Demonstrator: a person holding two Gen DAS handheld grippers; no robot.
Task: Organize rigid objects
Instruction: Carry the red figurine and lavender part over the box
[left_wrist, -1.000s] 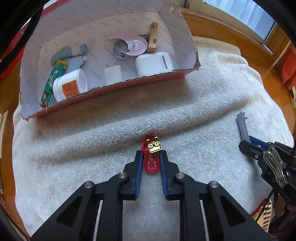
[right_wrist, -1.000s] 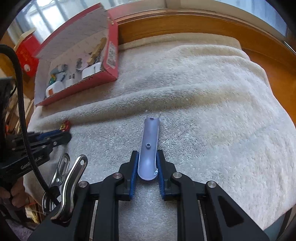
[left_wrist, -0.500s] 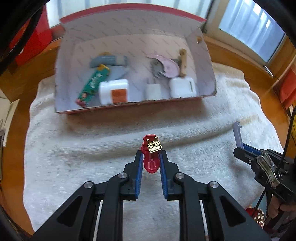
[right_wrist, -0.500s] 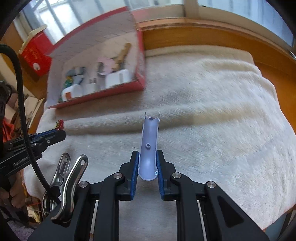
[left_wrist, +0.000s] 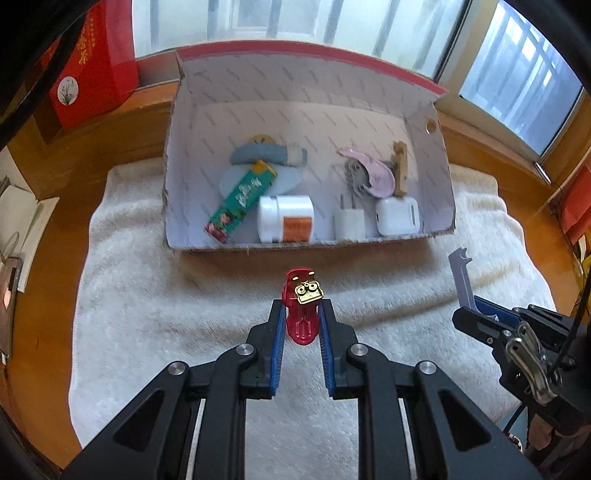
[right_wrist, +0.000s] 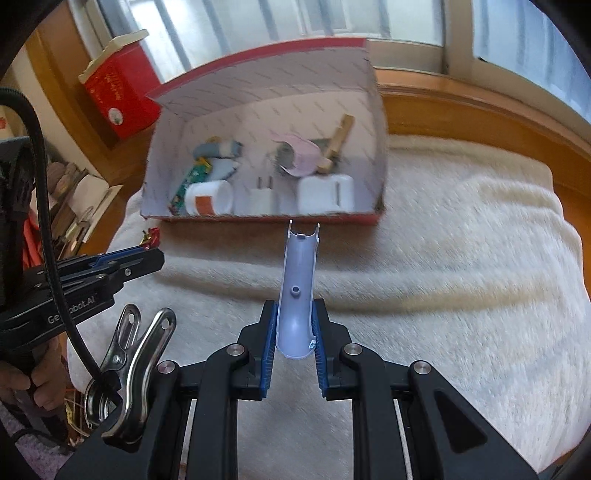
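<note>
My left gripper (left_wrist: 301, 314) is shut on a small red toy with a gold face plate (left_wrist: 302, 308), held above the white towel just in front of the red cardboard box (left_wrist: 184, 206). My right gripper (right_wrist: 293, 317) is shut on a lilac curved plastic shell (right_wrist: 297, 288), also lifted, its tip near the box's front wall (right_wrist: 332, 218). The shell also shows in the left wrist view (left_wrist: 461, 280), and the red toy in the right wrist view (right_wrist: 151, 236). The box holds a white jar (left_wrist: 286, 218), a green tube (left_wrist: 242, 201), a white charger (left_wrist: 349, 223) and a white case (left_wrist: 398, 216).
A white towel (left_wrist: 147, 314) covers the wooden table (left_wrist: 51, 258). A red carton (left_wrist: 92, 74) stands at the back left by the window. A steel clip (right_wrist: 136, 362) hangs on my right gripper's left side. Papers (left_wrist: 22, 229) lie at the far left.
Both grippers have risen and moved toward the box with their objects held. The box now sits closer and more centred in both views.
</note>
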